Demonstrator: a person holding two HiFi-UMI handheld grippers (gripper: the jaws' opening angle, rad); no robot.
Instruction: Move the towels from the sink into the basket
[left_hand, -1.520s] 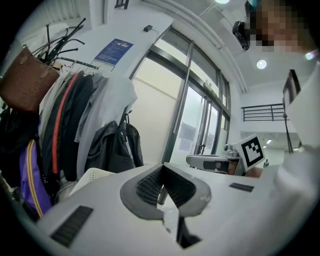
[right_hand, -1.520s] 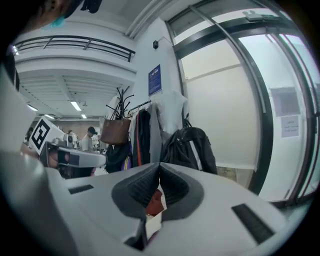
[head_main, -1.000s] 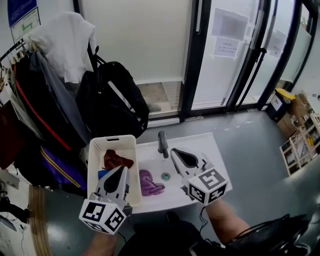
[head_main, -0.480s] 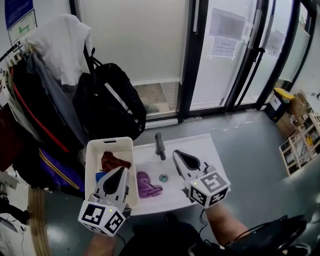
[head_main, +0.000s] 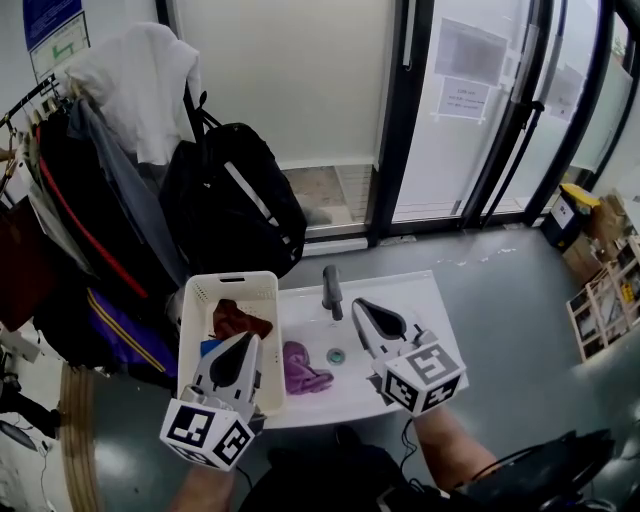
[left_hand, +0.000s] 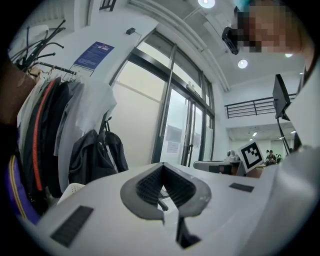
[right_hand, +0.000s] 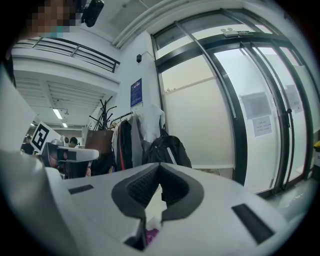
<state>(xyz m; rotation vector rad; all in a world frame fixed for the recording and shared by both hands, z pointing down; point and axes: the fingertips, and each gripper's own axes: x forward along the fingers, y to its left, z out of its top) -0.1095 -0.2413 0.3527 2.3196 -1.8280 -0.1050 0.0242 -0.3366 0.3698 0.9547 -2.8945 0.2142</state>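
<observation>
A purple towel lies in the white sink, left of the drain and below the dark faucet. A white basket stands against the sink's left side, with a dark red towel and something blue in it. My left gripper hovers over the basket's near right edge, shut and empty. My right gripper hangs over the sink's right half, also shut with nothing in it. Both point level. A bit of the purple towel shows under the right gripper.
A black backpack and a rack of hanging clothes stand behind the basket at the left. Glass doors run along the back. Boxes sit on the floor at the far right.
The head view has shifted slightly. Both grippers and the towels keep their places.
</observation>
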